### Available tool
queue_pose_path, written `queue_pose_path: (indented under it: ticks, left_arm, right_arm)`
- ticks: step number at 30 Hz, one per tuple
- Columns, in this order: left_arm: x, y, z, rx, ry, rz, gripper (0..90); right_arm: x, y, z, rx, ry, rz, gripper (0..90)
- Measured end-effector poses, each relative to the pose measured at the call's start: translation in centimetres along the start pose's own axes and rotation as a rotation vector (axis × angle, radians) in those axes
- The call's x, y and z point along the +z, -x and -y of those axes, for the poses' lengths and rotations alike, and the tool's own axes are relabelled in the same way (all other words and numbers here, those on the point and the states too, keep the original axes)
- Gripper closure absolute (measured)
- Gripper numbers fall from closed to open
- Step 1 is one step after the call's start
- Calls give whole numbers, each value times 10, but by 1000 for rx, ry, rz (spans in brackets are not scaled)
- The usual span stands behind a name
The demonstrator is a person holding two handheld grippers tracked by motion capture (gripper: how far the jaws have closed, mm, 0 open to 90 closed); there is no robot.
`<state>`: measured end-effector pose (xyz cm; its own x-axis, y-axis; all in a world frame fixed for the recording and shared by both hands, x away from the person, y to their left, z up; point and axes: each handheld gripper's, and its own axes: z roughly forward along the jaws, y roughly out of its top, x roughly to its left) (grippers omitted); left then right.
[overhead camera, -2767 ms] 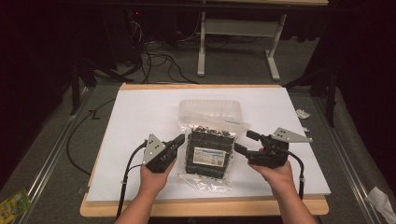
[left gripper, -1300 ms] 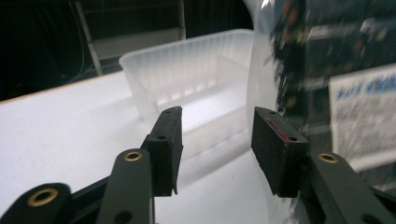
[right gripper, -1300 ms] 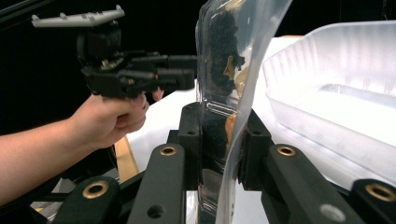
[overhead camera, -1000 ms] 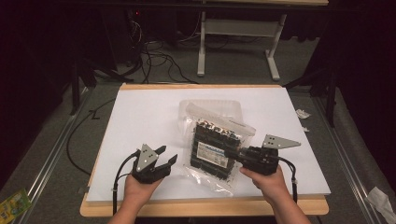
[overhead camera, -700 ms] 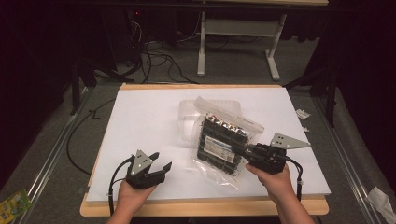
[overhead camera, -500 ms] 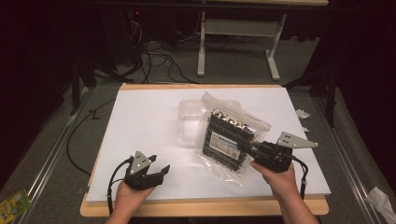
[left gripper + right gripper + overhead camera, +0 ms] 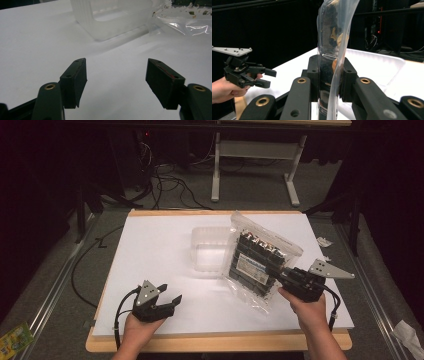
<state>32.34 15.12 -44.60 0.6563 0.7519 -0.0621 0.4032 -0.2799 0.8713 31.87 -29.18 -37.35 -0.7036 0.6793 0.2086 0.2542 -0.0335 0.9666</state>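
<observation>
A clear plastic bag (image 7: 260, 259) holding a dark block with a pale label is lifted and tilted at the right of the white board (image 7: 150, 245). My right gripper (image 7: 276, 276) is shut on the bag's near edge. In the right gripper view the bag's film (image 7: 332, 45) rises straight up, pinched between the shut jaws of my right gripper (image 7: 329, 80). My left gripper (image 7: 170, 293) hovers open near the board's front left, apart from the bag. In the left gripper view the left gripper (image 7: 117, 77) has its jaws wide apart over bare white board.
A clear plastic container (image 7: 209, 249) lies on the board's middle, just left of the bag; it also stands ahead of the left jaws as the clear plastic container (image 7: 112, 17). Cables and a table frame (image 7: 255, 160) lie on the floor beyond.
The left gripper let go of the bag and drew back to the front left. The right gripper raised the bag and carried it right, tilting it up.
</observation>
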Motion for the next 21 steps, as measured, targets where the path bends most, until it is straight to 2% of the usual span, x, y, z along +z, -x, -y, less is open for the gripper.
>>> queue_pose_path:
  ticks: [13,18,21]
  left_arm:
    - [4,3,-2,25,-6,21,339]
    - [3,3,-2,29,-4,22,339]
    - [2,3,-2,29,0,22,339]
  right_arm:
    - [-9,1,-11,-35,48,62,758]
    - [-6,0,-16,-44,51,76,758]
    - [-2,2,-24,-33,68,75,758]
